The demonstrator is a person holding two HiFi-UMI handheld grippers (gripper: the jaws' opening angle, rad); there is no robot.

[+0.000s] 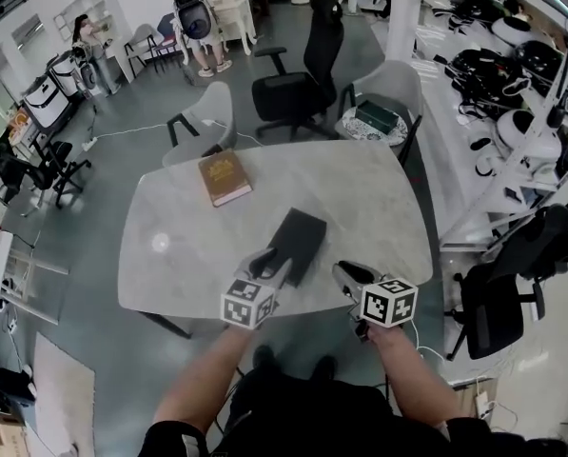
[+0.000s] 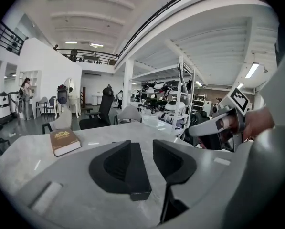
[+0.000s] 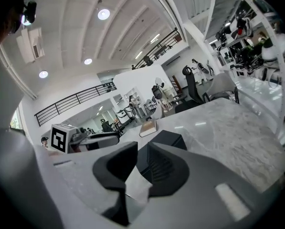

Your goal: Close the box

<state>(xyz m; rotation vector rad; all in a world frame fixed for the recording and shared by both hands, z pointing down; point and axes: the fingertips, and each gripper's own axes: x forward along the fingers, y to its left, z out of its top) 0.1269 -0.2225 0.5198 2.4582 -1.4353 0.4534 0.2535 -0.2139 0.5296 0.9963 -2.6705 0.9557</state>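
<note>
Left claw, mine, jaws parted on nothing, poised at the near end of the black box lying flat on the marble table, lid seemingly down; right claw, likewise ajar and empty, just beside it, probably held clear because the closing looks done.

The box is showing plain matte black, while the table is displaying white marble veined in pale grey. The book is wearing a brown cover with gold lettering, its page edges showing pale. The left gripper and the right gripper are showing light grey shells with black jaw pads, their marker cubes carrying black-and-white squares. The floor is looking dull grey-green, and the office chair is showing black.
</note>
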